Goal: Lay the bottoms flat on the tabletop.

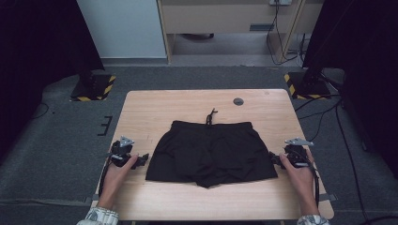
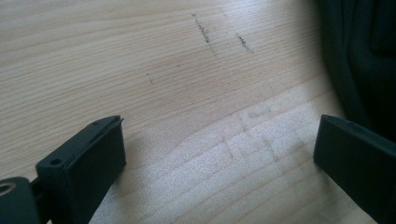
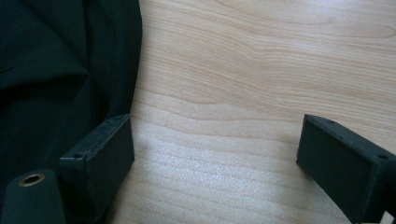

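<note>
Left gripper [image 1: 141, 159] sits on the table [image 1: 141, 108] at the left edge of the black shorts [image 1: 211, 152], held in the person's left hand [image 1: 117, 176]; a patterned sleeve cuff [image 1: 99, 216] shows at the bottom edge. In the left gripper view its jaws stand wide apart with bare wood grain between them, nothing gripped; the shorts' dark fabric [image 2: 364, 56] runs down the right side of that view, just beside the right-hand jaw, and I can't tell if they touch. A few short dark scuff marks [image 2: 203, 32] sit on the wood ahead of the jaws. The shorts lie flat in the middle of the table, waistband toward the far edge, leg openings toward the person, and the drawstring [image 1: 211, 116] trails off the waistband onto the wood. A small round dark grommet [image 1: 238, 101] sits in the tabletop beyond the shorts, well apart from them. No containers on the table. Right gripper [image 1: 277, 159] is at the right edge of the shorts, held in the right hand [image 1: 298, 176]. In the right gripper view its jaws are also wide, only bare wood between them; the shorts' fabric [image 3: 56, 70] lies along the left of that view, next to the left-hand jaw, contact unclear. Dark carpet floor [image 1: 56, 140] surrounds the table.
</note>
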Demonstrator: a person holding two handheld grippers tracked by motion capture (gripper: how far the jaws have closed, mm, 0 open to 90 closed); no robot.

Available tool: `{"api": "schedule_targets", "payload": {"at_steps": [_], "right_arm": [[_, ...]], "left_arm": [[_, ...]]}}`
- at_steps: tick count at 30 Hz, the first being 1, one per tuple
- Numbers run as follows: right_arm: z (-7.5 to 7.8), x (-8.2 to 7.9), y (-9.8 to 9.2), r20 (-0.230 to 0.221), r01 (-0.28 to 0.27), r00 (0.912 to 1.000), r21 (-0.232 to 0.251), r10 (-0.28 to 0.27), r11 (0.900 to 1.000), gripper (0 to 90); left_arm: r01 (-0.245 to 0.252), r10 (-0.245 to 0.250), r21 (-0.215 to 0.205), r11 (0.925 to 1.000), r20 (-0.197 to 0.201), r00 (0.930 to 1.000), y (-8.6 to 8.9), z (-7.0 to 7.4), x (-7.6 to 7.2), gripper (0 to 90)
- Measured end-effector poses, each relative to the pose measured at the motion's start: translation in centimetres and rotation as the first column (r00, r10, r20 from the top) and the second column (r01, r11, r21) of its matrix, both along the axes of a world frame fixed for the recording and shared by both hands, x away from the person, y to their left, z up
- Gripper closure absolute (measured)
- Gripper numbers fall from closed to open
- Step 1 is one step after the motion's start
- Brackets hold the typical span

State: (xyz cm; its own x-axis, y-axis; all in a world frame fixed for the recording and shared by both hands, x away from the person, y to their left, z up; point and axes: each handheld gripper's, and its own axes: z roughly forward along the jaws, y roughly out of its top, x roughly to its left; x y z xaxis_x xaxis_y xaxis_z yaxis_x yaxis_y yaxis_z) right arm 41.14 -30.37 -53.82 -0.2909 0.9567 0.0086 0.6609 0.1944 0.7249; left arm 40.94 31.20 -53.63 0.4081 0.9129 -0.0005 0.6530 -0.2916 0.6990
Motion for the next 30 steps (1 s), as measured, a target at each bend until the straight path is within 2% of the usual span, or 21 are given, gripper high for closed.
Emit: {"api": "schedule_targets", "payload": {"at_steps": [2,4,7,8,9,10,13,15,17,18,19,21,23,26,27,28,30], "right_arm": [[0.0,-0.2,0.1,0.000,0.006,1.0000,-0.002,-0.006,1.000,12.7],[0.1,-0.3,0.0,0.013,0.016,0.9998,0.001,-0.016,1.000,19.7],[0.2,-0.3,0.2,0.020,0.001,0.9998,0.018,-0.001,1.000,24.6],[0.4,-0.3,0.4,0.020,-0.020,0.9996,0.021,0.019,1.000,28.8],[0.4,-0.3,0.4,0.020,-0.020,0.9996,0.021,0.019,1.000,28.8],[0.6,-0.4,0.9,0.030,-0.042,0.9987,0.035,0.041,0.999,31.2],[1.1,-0.5,1.4,0.061,-0.077,0.9955,0.071,0.073,0.994,39.4],[1.5,-0.6,2.1,0.084,-0.118,0.9904,0.112,0.109,0.987,44.9],[1.6,-0.7,2.5,0.085,-0.132,0.9888,0.113,0.123,0.985,45.8],[1.6,-0.6,3.4,0.080,-0.156,0.9858,0.107,0.148,0.982,46.5],[1.5,-0.6,3.8,0.073,-0.166,0.9845,0.108,0.159,0.980,45.9],[1.2,-0.5,4.6,0.058,-0.172,0.9841,0.068,0.168,0.983,44.2],[1.0,-0.4,5.1,0.037,-0.178,0.9836,0.042,0.176,0.983,47.6],[0.8,-0.5,5.5,0.015,-0.198,0.9801,-0.005,0.198,0.980,55.7],[0.8,-0.5,5.5,0.015,-0.198,0.9801,-0.005,0.198,0.980,55.7],[0.8,-0.8,5.5,0.009,-0.209,0.9778,0.005,0.209,0.978,62.7],[0.9,-1.0,5.5,-0.004,-0.213,0.9771,0.015,0.213,0.977,66.7]], "left_arm": [[0.005,-0.005,0.003,1.0000,-0.001,1.0000,-0.3,0.2,-0.1,3.2],[0.010,-0.010,0.003,0.9999,0.011,0.9999,-0.7,0.6,-0.2,5.6],[0.028,-0.027,-0.005,0.9996,0.059,0.9979,-2.0,1.7,-0.5,6.4],[0.031,-0.030,-0.008,0.9995,0.069,0.9972,-2.3,1.9,-0.5,6.4],[0.031,-0.030,-0.008,0.9995,0.069,0.9972,-2.3,1.9,-0.5,6.7],[0.047,-0.046,-0.007,0.9989,0.088,0.9951,-3.3,2.4,-0.7,6.7],[0.073,-0.069,-0.048,0.9961,0.092,0.9934,-4.4,2.6,-0.7,10.0],[0.095,-0.091,-0.049,0.9943,0.085,0.9923,-5.3,2.5,-0.7,12.9],[0.104,-0.100,-0.050,0.9934,0.075,0.9922,-5.6,2.4,-0.7,16.9],[0.130,-0.129,-0.034,0.9909,0.039,0.9909,-6.5,2.0,-0.6,18.9],[0.143,-0.143,-0.013,0.9896,0.019,0.9896,-7.0,1.6,-0.5,22.0],[0.165,-0.165,0.020,0.9861,-0.014,0.9863,-7.5,1.2,-0.4,26.6],[0.190,-0.190,0.002,0.9818,-0.020,0.9816,-7.5,1.1,-0.5,36.1],[0.204,-0.204,0.000,0.9790,-0.013,0.9789,-7.6,1.1,-1.0,45.6],[0.204,-0.204,0.000,0.9790,-0.013,0.9789,-7.6,1.1,-1.0,49.3],[0.214,-0.214,-0.003,0.9768,-0.020,0.9766,-7.7,1.2,-1.2,52.9],[0.224,-0.224,-0.004,0.9746,-0.028,0.9742,-7.7,1.3,-1.4,57.0]]}}
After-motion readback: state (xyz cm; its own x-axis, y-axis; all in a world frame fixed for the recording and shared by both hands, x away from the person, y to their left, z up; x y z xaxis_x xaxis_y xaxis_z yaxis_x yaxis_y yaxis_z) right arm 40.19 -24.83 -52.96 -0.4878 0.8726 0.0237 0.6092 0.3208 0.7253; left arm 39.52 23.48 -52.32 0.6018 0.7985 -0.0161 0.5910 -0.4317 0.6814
